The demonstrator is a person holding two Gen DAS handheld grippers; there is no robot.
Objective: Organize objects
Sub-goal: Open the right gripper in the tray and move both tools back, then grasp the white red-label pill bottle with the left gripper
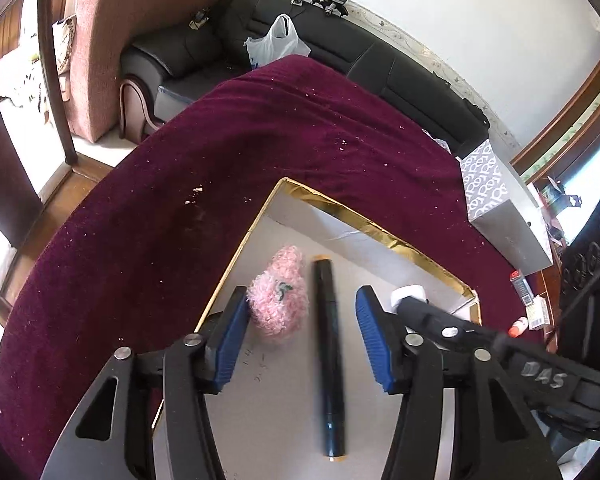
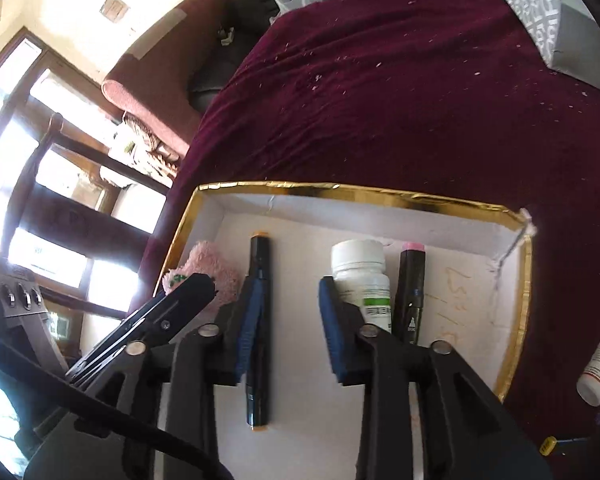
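You have both grippers, left (image 1: 300, 336) and right (image 2: 288, 324), spread and holding nothing, since the black pen (image 1: 329, 356) already lies in the box (image 2: 364, 191) beside the pink toy (image 1: 278, 300)

Black left gripper (image 1: 302, 334) and right gripper (image 2: 286, 316), blue ribbed jaws, silver rivets.

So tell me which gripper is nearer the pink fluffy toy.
Left. The left gripper has the pink fluffy toy beside its left finger; the right gripper sits further along, toward the white bottle.
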